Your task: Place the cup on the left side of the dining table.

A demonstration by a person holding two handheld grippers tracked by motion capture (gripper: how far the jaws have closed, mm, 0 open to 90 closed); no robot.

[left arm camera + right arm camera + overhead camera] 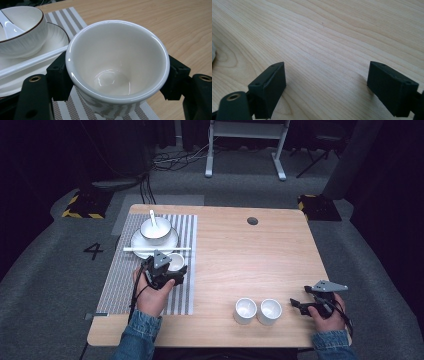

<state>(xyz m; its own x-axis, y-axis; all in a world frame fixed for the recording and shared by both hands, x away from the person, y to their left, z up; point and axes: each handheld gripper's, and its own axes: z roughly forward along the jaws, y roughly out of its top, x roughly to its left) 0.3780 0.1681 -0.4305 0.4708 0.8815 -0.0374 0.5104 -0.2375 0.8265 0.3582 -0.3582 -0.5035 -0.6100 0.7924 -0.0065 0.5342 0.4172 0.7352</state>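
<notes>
Holding a small white cup (117, 67) between its two black jaws, the left gripper (167, 272) sits over the near right part of the striped mat (120, 285). In the left gripper view the jaws press on the cup's wall from either side, just under the rim, and the cup is upright with its mouth open to the camera. Whether its base rests on the mat or hangs just above it cannot be told from these pictures.

Just beyond the left jaw lies a white stick (30, 62), probably chopsticks, and past that a plate (137, 242) carrying a bowl (156, 231) with a spoon (153, 218) in it. That setting looks laid already.

The right gripper (305, 306) is held low over bare wood near the table's (250, 255) right front edge. Its jaws stand wide apart with nothing between them, as the right gripper view shows.

Ahead of those open jaws, well apart from the left gripper, two more cups (257, 311) stand side by side and touching, or nearly so.

As a judgement, the work appears to be setting cups by the place setting: one cup is in hand at the mat, and two seem left to handle. The clamped cup remains to be let go, if this is its spot.
</notes>
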